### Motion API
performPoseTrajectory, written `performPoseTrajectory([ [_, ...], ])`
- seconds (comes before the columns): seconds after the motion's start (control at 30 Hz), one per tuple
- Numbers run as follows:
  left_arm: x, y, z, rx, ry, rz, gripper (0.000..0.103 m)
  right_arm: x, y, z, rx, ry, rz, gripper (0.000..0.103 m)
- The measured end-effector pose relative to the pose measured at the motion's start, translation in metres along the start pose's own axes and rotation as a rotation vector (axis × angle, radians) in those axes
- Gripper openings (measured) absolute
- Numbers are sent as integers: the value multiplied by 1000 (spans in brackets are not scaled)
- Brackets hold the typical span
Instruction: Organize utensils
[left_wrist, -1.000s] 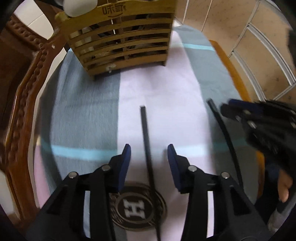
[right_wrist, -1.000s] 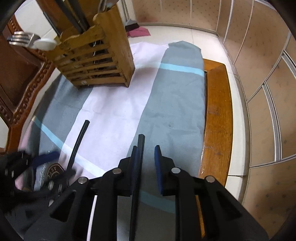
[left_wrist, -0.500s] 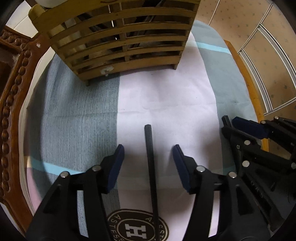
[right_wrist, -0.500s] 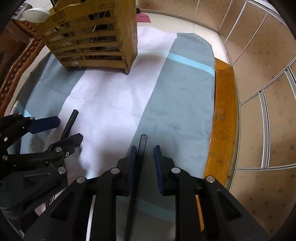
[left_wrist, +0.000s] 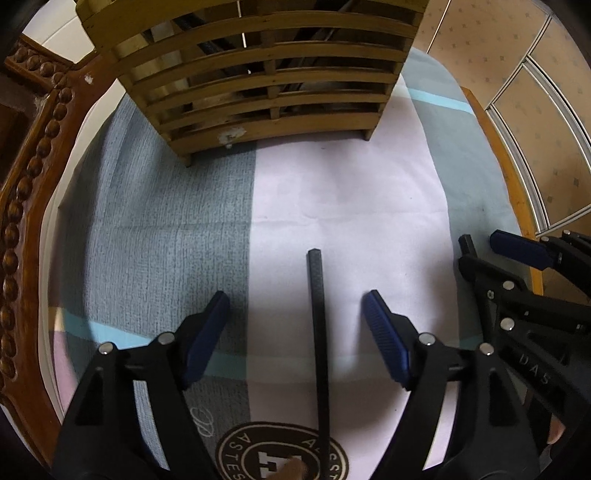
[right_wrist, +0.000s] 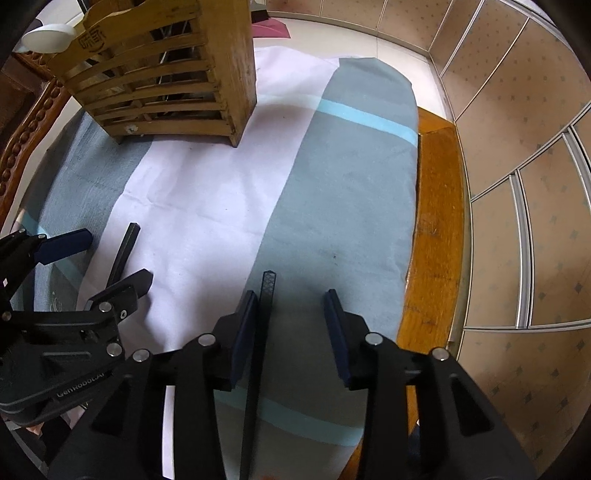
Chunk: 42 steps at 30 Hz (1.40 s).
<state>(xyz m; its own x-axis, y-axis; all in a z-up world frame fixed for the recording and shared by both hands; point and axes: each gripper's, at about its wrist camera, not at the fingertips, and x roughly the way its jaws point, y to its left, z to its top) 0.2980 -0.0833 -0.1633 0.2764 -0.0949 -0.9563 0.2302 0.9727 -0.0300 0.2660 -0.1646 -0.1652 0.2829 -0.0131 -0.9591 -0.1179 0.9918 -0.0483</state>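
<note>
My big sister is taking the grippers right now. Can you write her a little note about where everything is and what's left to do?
Left gripper: open, straddling a black chopstick lying on the cloth.
Right gripper: open, a second black chopstick beside its left finger.
Wooden holder stands at the far end of the cloth, with utensils already inside.
Done: neither chopstick is in the holder.
Left: grip each chopstick and drop it into the holder.
</note>
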Motion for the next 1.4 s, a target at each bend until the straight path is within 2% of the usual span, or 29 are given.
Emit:
performPoseTrajectory([
  [0.13,-3,1,-5,2,5,-5,73,4,-7,8,19,13,13,38],
  [0.2,4,-10,10,9,10,-10,67,5,-5,12,11,22,13,38],
  [0.27,3,-14,14,19,17,-18,54,6,-5,17,10,26,22,38],
  [0.43,2,-21,18,48,30,-43,36,7,-4,23,33,32,42,28],
  [0.5,1,-21,19,40,33,-65,25,8,-4,25,30,34,60,14],
  [0.57,-2,-21,17,36,38,-90,9,7,-8,25,50,31,86,9],
  [0.67,-10,-19,15,28,14,-91,7,3,-15,25,97,23,156,8],
  [0.77,-28,-15,14,9,-33,-102,7,-6,-19,23,120,-8,179,7],
  [0.97,-97,6,6,-31,-212,-113,7,-57,-20,21,128,-145,218,7],
  [1.2,-186,23,-9,-69,-483,-64,7,-166,-25,6,127,-459,227,7],
  [1.3,-215,24,-22,-91,-604,-60,7,-196,-22,-3,118,-564,210,7],
  [1.4,-236,24,-29,-106,-713,-33,7,-212,-21,-9,113,-632,190,7],
])
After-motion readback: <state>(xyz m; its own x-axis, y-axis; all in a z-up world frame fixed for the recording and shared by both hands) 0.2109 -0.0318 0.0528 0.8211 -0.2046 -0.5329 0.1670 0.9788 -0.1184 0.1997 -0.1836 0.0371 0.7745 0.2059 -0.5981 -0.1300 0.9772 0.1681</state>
